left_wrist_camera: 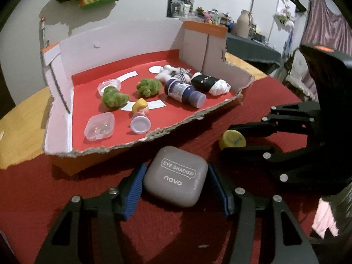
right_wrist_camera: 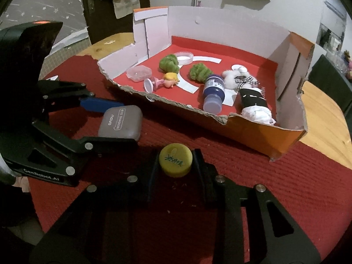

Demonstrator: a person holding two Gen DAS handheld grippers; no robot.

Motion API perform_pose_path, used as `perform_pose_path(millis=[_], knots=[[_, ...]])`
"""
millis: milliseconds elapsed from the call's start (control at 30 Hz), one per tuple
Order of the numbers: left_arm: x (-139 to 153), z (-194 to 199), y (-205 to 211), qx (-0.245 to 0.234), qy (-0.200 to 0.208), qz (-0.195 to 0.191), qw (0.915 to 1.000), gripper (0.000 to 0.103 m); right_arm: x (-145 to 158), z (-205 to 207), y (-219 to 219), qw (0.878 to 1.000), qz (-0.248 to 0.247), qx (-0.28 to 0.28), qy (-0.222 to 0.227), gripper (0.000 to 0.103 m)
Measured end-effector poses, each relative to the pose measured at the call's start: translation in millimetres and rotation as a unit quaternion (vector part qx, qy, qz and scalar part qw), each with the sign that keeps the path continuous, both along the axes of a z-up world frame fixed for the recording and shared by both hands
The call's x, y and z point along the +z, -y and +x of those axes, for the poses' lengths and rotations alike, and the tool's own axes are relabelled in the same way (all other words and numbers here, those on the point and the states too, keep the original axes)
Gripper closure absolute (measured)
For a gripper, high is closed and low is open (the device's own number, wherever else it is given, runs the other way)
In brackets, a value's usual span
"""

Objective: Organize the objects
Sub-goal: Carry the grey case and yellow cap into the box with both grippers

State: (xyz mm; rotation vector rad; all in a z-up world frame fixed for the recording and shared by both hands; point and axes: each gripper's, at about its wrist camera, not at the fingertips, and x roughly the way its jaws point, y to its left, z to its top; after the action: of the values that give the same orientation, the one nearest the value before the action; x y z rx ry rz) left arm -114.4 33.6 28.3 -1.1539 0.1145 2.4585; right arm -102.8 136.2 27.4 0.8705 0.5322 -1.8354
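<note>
A: Left wrist view, largest first: cardboard tray (left_wrist_camera: 239, 82) with torn front edge and red lining sits on the red mat (left_wrist_camera: 33, 189) over the wooden counter (left_wrist_camera: 19, 118).

B: Contents?

A: Two green fuzzy lumps, a blue bottle (left_wrist_camera: 184, 91) lying on its side with its cap toward the torn edge, a doll figure (left_wrist_camera: 140, 115) tipped over, base toward the camera, and a clear case (left_wrist_camera: 100, 126).

B: Readable text?

A: Grey compact (left_wrist_camera: 176, 176) reads "EYE SHADOW" and "novo". It lies flat on the mat in front of the tray. Right wrist view shows "GenRobot.AI" on the left gripper (right_wrist_camera: 120, 122).

B: Left jaws?

A: The left gripper (left_wrist_camera: 176, 183) has its blue pads against both sides of the compact, pinching it.

B: Right?

A: Right gripper (right_wrist_camera: 176, 164) brackets the yellow cap (right_wrist_camera: 175, 163), top up with scrawled marks I can't read. Jaws sit close at each side; contact can't be told.
</note>
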Motion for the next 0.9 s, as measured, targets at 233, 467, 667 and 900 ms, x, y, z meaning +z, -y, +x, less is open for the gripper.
perform_pose_path(millis=[233, 467, 667, 900], knots=[[12.8, 15.4, 4.6, 0.004, -0.016, 0.016, 0.9997, 0.044, 13.3, 6.8, -10.3, 1.000, -0.019, -0.008, 0.003, 0.074], [22.7, 24.2, 6.8, 0.007, -0.024, 0.025, 0.9994, 0.044, 12.6, 12.6, -10.8, 1.000, -0.018, -0.009, 0.004, 0.074], [58.0, 12.4, 13.7, 0.016, -0.037, 0.045, 0.9982, 0.044, 37.1, 11.9, -18.5, 0.999, -0.041, -0.011, 0.006, 0.074], [87.0, -59.2, 9.7, 0.029, -0.024, 0.038, 0.9986, 0.044, 82.0, -4.8, -6.6, 0.998, -0.057, -0.006, -0.004, 0.074]])
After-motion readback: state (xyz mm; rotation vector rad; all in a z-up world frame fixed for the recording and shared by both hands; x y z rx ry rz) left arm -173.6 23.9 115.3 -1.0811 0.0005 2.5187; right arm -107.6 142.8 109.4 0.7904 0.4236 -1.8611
